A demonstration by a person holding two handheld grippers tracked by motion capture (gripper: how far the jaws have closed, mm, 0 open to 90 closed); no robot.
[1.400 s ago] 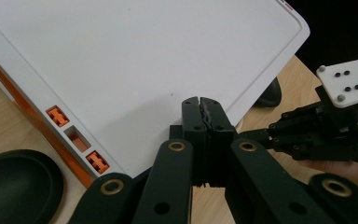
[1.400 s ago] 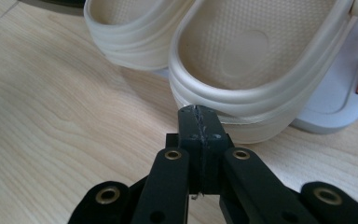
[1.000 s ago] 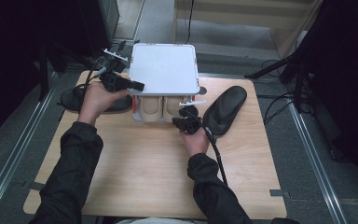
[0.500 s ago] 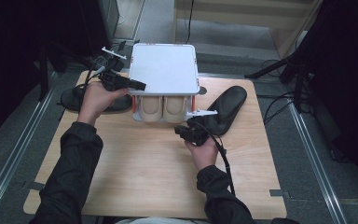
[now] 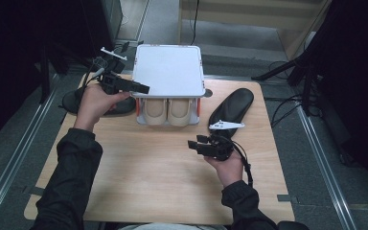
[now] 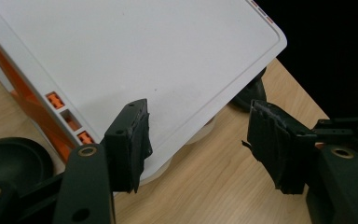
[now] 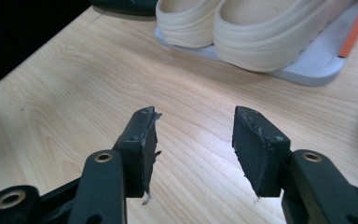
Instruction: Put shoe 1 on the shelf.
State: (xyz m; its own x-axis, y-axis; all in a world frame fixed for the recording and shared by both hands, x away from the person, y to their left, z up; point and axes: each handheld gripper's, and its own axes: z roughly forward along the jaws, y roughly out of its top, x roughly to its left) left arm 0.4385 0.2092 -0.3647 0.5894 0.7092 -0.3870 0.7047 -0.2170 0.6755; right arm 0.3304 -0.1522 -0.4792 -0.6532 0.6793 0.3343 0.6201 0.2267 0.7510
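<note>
Shoes (image 5: 167, 111) sit on rack (image 5: 168, 72) ahead of ur R gripper (image 5: 195, 142); both grippers just opened, empty, L gripper (image 5: 141, 88) beside rack. Placing looks done; insole (image 5: 231, 105) maybe next.

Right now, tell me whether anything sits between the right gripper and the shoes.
Nothing visible: bare table lies between the open right gripper and the shoes under the white rack.
</note>
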